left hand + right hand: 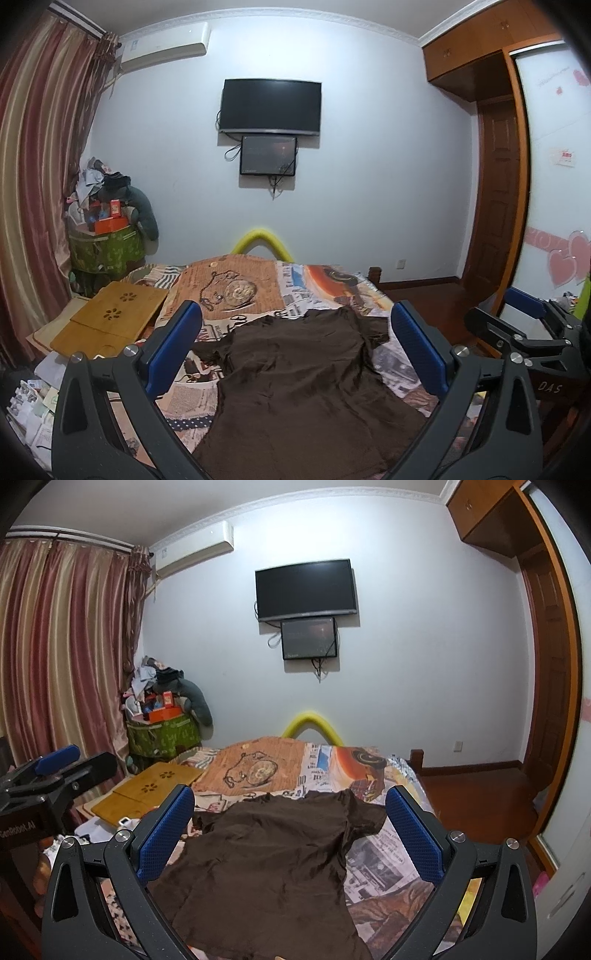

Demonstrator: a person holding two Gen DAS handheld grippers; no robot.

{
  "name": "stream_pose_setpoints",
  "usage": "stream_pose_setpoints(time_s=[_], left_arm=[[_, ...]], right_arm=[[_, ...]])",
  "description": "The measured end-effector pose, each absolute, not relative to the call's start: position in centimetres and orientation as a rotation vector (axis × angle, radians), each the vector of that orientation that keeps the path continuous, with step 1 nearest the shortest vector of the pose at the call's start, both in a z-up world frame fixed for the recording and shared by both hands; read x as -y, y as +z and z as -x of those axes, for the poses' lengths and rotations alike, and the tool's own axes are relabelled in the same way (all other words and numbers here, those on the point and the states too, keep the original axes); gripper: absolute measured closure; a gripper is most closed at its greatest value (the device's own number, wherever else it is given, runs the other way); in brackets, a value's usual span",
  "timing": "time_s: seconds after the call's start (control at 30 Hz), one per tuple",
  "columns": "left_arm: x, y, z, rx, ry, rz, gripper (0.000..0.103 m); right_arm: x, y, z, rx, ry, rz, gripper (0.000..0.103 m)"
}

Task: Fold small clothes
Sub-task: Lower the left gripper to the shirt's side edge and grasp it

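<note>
Far left, striped satin curtains [33, 177] hang in vertical folds of red and gold. Beside them stands a green patterned fabric bin [107, 251] heaped with boxes and a grey plush toy. A flat bamboo lap desk [114, 317], pierced with flower-shaped cutouts, lies on the left edge of the bed.

The left gripper [295, 350] hovers above the bed with its fingers [173, 350] spread wide apart, holding nothing; the pads are blue, finely ribbed, on black moulded arms with silver rivets. Between them in this view lies the brown shirt [295, 376], a thin, matte, creased garment spread flat on the printed bedspread [229, 288], collar end toward the far wall, short sleeves out to either side.

The right gripper [290, 834] is likewise wide open and empty, its blue textured fingers [413, 838] framing the same shirt from above. It is also visible at the right edge of the left view, near the other tool.

On the plain white wall hang a black television [269, 105] and a smaller dark screen [267, 155] below it. At right stands a glossy wooden wardrobe [476, 62].
</note>
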State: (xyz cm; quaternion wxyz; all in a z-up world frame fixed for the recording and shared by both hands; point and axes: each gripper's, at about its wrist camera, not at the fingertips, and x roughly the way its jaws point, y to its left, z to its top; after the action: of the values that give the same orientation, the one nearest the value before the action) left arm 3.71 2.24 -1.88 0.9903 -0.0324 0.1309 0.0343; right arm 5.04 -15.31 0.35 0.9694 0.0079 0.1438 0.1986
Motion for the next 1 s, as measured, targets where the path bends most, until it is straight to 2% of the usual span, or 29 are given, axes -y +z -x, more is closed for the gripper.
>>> stream_pose_setpoints(time_s=[0.23, 0.47, 0.83, 1.0], left_arm=[[-5.1, -3.9, -10.1, -0.356, 0.147, 0.056, 0.0], [-9.2, -8.2, -16.7, -0.513, 0.224, 0.045, 0.0], [-17.9, -16.5, -25.6, -0.773, 0.251, 0.246, 0.0], [-20.6, -20.0, -28.9, -0.867, 0.264, 0.304, 0.0]], right_arm=[[15.8, -2.0, -9.7, -0.369, 0.362, -0.021, 0.0], [16.9, -4.0, -15.2, -0.458, 0.277, 0.022, 0.0], [17.8, -7.3, -21.3, -0.59, 0.207, 0.076, 0.001], [18.2, -9.1, -23.4, -0.652, 0.194, 0.099, 0.009]])
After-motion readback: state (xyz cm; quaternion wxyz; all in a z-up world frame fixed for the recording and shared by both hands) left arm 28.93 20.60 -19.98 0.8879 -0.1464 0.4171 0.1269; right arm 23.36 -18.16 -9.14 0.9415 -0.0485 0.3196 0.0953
